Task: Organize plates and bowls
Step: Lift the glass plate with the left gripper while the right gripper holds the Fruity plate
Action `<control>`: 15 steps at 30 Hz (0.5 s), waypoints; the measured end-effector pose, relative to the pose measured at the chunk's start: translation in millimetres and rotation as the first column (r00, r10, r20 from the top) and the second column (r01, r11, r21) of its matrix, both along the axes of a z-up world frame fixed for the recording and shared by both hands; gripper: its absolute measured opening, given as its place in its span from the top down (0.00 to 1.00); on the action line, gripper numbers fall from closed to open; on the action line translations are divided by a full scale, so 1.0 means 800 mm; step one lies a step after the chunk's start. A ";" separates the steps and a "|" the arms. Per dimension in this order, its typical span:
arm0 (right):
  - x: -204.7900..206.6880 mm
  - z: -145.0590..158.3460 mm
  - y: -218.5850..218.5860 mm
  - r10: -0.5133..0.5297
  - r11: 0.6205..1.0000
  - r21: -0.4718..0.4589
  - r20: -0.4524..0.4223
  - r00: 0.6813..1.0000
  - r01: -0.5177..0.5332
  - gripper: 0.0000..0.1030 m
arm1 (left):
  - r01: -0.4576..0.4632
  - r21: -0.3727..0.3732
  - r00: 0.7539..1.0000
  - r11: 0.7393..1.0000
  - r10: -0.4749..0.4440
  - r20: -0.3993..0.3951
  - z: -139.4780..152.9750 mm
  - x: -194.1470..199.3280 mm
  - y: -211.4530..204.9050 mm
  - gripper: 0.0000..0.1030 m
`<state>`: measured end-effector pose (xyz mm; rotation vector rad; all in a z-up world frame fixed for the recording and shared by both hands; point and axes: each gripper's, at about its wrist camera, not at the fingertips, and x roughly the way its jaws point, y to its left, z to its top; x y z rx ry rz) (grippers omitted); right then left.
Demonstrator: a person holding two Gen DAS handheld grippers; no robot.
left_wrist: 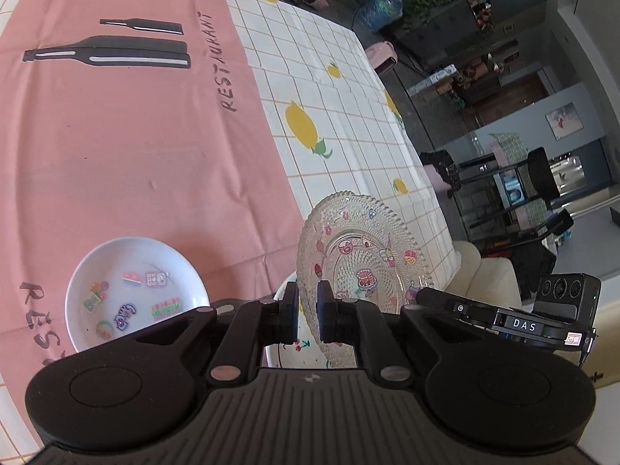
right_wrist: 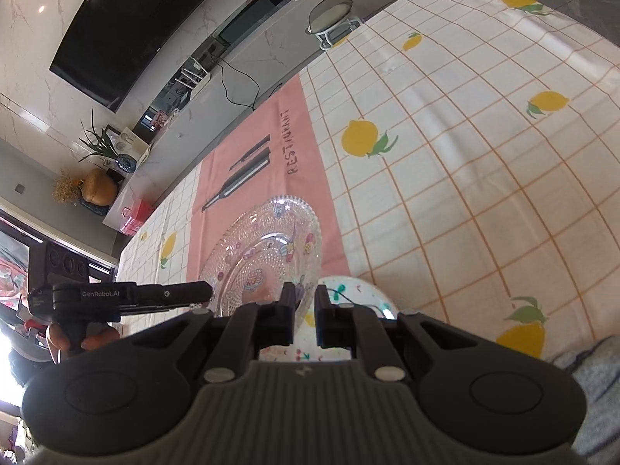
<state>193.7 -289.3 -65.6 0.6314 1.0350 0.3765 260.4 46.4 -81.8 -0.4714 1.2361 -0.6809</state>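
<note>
A clear beaded glass plate (left_wrist: 360, 259) with cartoon stickers is held tilted above the table. My left gripper (left_wrist: 308, 312) is shut on its near rim. My right gripper (right_wrist: 303, 310) is shut on the opposite rim of the same glass plate (right_wrist: 263, 248). Each gripper shows in the other's view: the right one (left_wrist: 503, 317), the left one (right_wrist: 128, 296). Under the plate lies a white dish with small coloured prints (right_wrist: 348, 290), also seen in the left wrist view (left_wrist: 298, 352). A white bowl-like plate with stickers (left_wrist: 135, 290) sits on the pink cloth to the left.
A pink "RESTAURANT" cloth (left_wrist: 116, 135) lies over a white lemon-print tablecloth (left_wrist: 329, 116). The table's edge (left_wrist: 422, 155) runs along the right, with chairs and a sofa beyond. In the right wrist view a TV (right_wrist: 135, 27) and a sideboard stand behind the table.
</note>
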 end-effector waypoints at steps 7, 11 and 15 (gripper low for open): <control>-0.038 -0.011 -0.018 0.019 1.000 -0.011 -0.036 0.999 -0.020 0.93 | 0.139 0.006 0.989 0.990 -0.139 -0.046 -0.015 -0.006 -0.016 0.90; -0.046 -0.014 -0.016 0.054 0.997 -0.048 -0.046 0.997 -0.056 0.93 | 0.170 0.050 0.984 0.984 -0.168 -0.056 -0.018 -0.011 -0.025 0.89; -0.047 -0.016 -0.007 0.086 0.992 -0.092 -0.051 0.995 -0.090 0.93 | 0.181 0.104 0.983 0.978 -0.176 -0.060 -0.021 -0.015 -0.030 0.87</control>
